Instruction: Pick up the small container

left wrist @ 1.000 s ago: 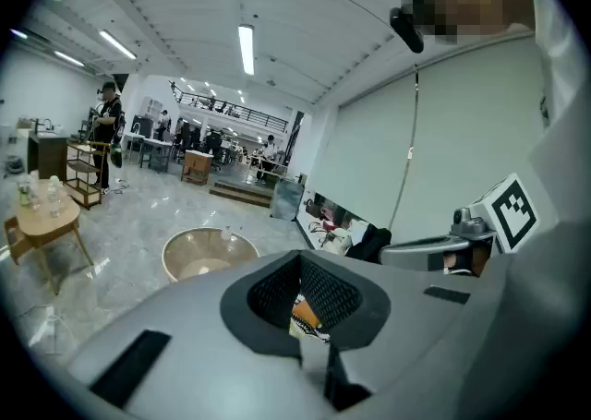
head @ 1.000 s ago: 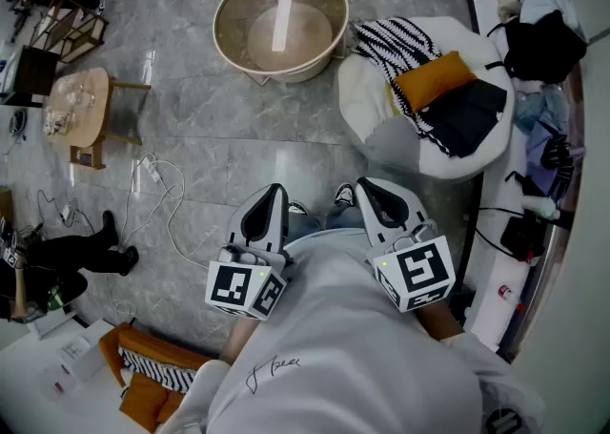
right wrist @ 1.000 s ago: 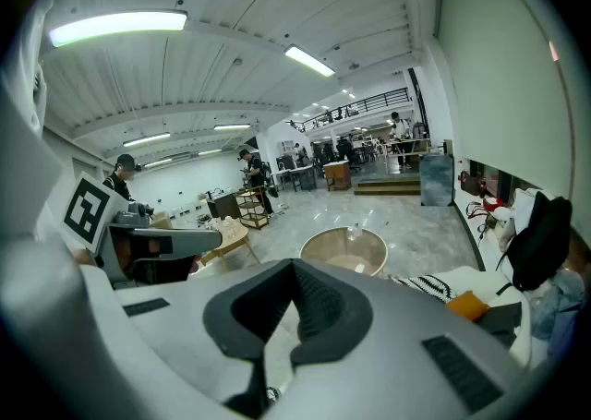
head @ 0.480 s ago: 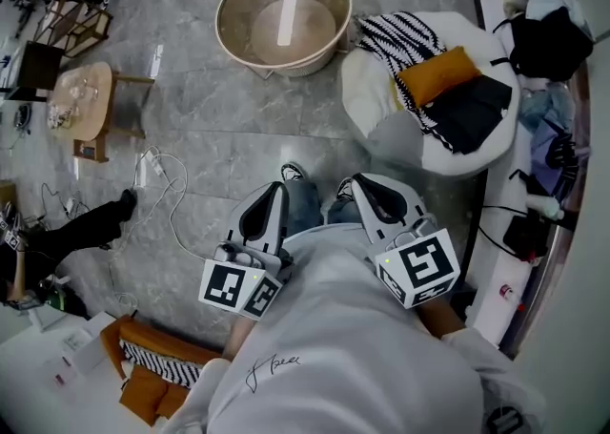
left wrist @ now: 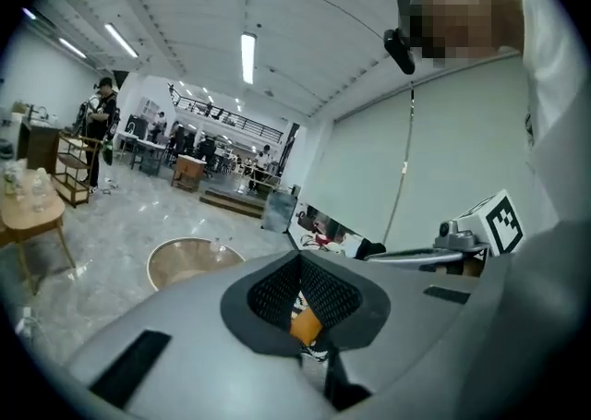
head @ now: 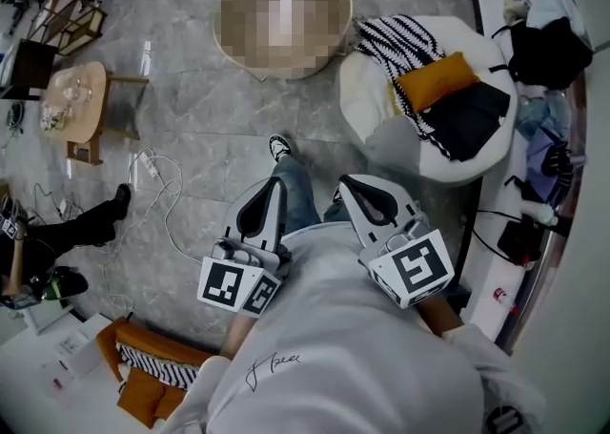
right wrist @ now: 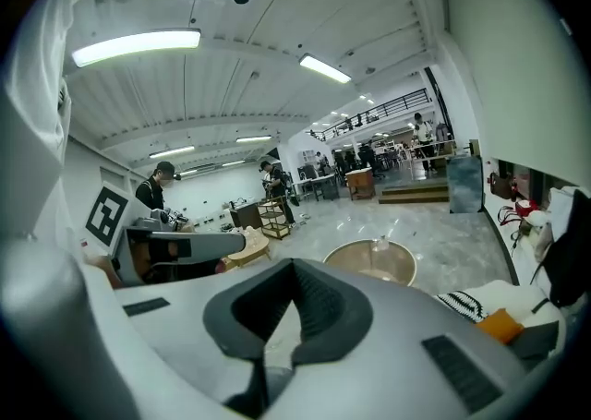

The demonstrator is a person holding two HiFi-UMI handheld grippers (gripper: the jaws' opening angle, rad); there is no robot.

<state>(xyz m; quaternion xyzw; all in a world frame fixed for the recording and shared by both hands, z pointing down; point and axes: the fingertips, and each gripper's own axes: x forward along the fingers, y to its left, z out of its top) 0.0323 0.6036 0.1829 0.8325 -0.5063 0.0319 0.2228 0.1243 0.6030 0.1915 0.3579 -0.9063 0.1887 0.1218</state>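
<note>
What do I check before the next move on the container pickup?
1. Grippers empty: ok. The left gripper and right gripper hold nothing.
2. Jaws open for a grasp: not ok. Both are shut.
3. Container spotted: cannot tell. A small thing on the round table is too small to identify.
4. Table in reach: not ok. It stands well ahead of both grippers.
5. Walkway: probably ok. A cable lies to the left, a beanbag to the right.

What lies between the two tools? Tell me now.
In the head view, the person's jeans-clad leg lies between the left tool and right tool.
</note>
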